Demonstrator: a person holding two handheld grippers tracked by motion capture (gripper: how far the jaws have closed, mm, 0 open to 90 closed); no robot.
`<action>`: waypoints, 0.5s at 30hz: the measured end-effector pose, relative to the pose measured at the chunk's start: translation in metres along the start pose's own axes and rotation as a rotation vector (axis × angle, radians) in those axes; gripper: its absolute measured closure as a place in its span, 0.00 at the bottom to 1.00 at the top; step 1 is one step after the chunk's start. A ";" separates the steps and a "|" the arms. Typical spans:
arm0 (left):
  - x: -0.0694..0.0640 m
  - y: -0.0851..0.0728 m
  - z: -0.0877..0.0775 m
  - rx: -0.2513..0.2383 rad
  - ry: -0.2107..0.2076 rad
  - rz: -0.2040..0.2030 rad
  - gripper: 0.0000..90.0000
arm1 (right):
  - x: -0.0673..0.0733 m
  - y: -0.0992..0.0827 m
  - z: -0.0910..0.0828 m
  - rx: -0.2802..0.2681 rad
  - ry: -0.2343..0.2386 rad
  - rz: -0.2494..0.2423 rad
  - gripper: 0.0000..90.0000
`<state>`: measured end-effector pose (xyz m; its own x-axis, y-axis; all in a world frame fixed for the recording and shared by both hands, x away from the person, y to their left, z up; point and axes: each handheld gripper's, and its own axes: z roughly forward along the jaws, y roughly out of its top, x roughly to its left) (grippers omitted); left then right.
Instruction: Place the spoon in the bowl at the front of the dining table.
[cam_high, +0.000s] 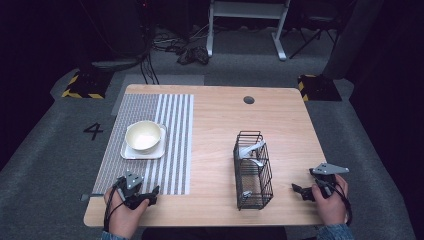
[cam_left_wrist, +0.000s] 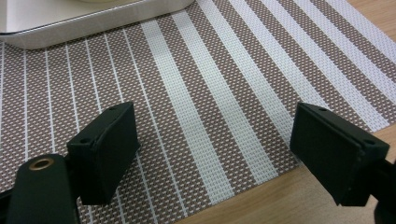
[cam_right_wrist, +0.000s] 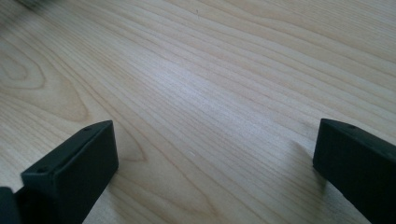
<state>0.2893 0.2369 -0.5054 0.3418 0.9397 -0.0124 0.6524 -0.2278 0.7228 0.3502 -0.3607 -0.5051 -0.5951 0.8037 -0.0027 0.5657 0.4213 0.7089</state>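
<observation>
Wooden desk (cam_high: 210, 125) with nothing begun: left hand-held gripper (cam_high: 145, 197) at seven o'clock and right hand-held gripper (cam_high: 302, 191) at four o'clock rest wide and empty. Wire basket (cam_high: 253, 170), apparently holding utensils, and bowl (cam_high: 143, 135) at ten o'clock look untouched.

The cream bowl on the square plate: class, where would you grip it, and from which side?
Grip the bowl by its rim, coming from above with one jaw inside and one outside. It sits upright and open on the plate, and its round wall looks too wide to span. The left gripper, open, is nearest.
</observation>
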 end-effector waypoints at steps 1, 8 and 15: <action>0.000 0.000 0.000 0.000 0.000 0.000 0.17 | 0.000 0.000 0.000 0.000 0.000 0.000 0.00; 0.000 0.000 0.000 0.000 -0.004 -0.002 0.17 | 0.000 0.000 0.000 0.000 0.000 0.000 0.00; 0.001 0.000 0.000 0.000 -0.007 -0.004 0.17 | 0.000 0.000 0.000 0.000 0.000 0.000 0.00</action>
<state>0.2893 0.2375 -0.5053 0.3438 0.9388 -0.0205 0.6539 -0.2237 0.7227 0.3502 -0.3607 -0.5051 -0.5951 0.8037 -0.0028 0.5657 0.4214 0.7089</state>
